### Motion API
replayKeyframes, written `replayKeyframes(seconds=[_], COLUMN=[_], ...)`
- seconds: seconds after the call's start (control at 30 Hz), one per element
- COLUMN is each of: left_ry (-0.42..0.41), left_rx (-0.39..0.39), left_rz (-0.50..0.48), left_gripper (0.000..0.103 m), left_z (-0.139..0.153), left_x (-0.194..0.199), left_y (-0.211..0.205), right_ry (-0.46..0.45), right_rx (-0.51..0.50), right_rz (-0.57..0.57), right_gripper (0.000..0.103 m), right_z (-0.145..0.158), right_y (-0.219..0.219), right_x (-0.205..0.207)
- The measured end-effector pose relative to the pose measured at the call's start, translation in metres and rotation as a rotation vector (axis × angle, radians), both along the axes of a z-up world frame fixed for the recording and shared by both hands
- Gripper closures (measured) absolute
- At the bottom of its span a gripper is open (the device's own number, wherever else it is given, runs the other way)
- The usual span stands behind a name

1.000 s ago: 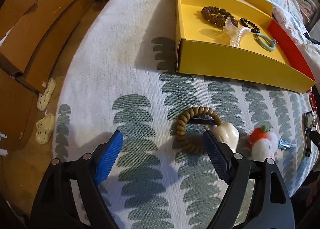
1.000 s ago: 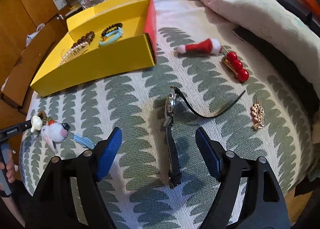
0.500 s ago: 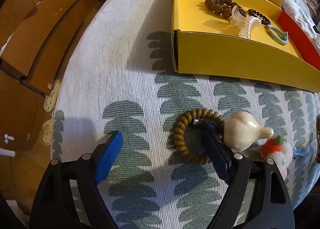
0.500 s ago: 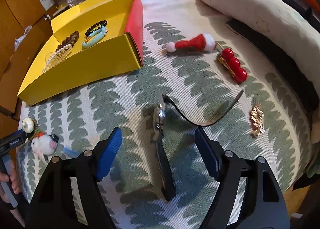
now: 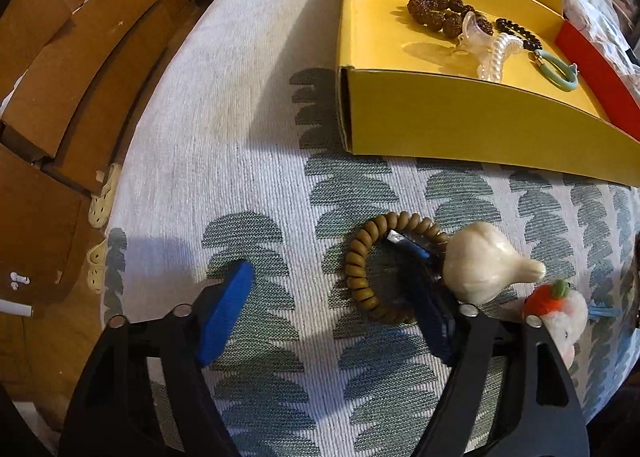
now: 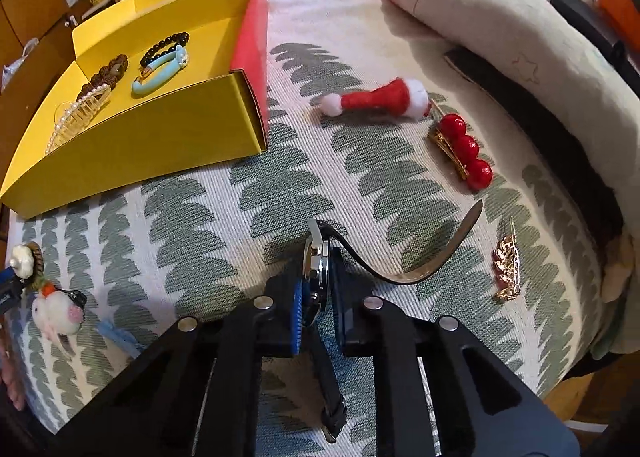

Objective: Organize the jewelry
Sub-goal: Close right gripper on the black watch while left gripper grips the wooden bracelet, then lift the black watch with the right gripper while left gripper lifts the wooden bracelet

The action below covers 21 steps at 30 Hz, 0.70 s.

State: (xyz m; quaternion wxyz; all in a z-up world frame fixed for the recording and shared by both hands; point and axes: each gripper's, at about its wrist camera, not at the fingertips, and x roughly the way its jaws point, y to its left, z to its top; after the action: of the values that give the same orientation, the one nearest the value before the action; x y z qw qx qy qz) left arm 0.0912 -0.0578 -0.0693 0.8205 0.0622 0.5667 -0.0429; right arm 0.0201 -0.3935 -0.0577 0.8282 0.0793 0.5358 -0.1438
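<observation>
A brown coil hair tie (image 5: 356,269) with a white garlic-shaped charm (image 5: 484,269) lies on the leaf-patterned bedspread. My left gripper (image 5: 320,261) is over it with jaws closing. Its right finger (image 5: 424,293) stands inside the ring and its left pad (image 5: 226,313) is well clear, so nothing is pinched. My right gripper (image 6: 316,289) is shut on the case of a black-strapped watch (image 6: 316,257), and the strap (image 6: 432,261) curls off to the right. The yellow box (image 5: 440,117) (image 6: 140,145) holds a brown bead bracelet (image 5: 440,11), a pearl hair claw (image 5: 494,57) and a teal piece (image 5: 560,73).
A white plush clip (image 5: 560,309) lies right of the charm. On the bedspread lie a Santa hat clip (image 6: 376,99), a red ball clip (image 6: 464,149) and a gold brooch (image 6: 506,269). A quilt (image 6: 500,17) is bunched at the back right. Wooden furniture (image 5: 80,57) and slippers (image 5: 100,205) lie past the left edge.
The right gripper has closed on the watch case. The left gripper has moved forward so its right finger now sits inside the coil ring, and its jaws have narrowed slightly.
</observation>
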Motion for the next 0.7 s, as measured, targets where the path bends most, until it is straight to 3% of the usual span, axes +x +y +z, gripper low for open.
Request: replayKeyframes(seconds=[0.13,0.3,0.43,0.47,0.7], left_ry=[-0.003,-0.007,-0.003,0.001,0.007], left_rx=[-0.003,-0.029,-0.069,-0.084,-0.142], left_rz=[0.008,0.012,0.017,0.014,0.021], left_gripper=[0.042,0.068,0.081,0.092,0.092], left_z=[0.003,0.008,0.010,0.011,0.018], left_x=[-0.001,0.000,0.000,0.000,0.002], left_y=[0.000,0.006,0.011,0.012,0.019], right_ry=[-0.005,-0.020,-0.034,-0.037,-0.094], right_rx=[-0.014,0.003,0.021,0.025,0.076], right_rz=[0.001,-0.004,-0.011,-0.010,-0.022], right_gripper=[0.090,0.091,0.091,0.091,0.091], right_z=[0.000,0.001,0.004,0.004,0.016], right_y=[0.002,-0.001,-0.002,-0.002,-0.008], right_x=[0.000,-0.004,-0.007,-0.007,-0.017])
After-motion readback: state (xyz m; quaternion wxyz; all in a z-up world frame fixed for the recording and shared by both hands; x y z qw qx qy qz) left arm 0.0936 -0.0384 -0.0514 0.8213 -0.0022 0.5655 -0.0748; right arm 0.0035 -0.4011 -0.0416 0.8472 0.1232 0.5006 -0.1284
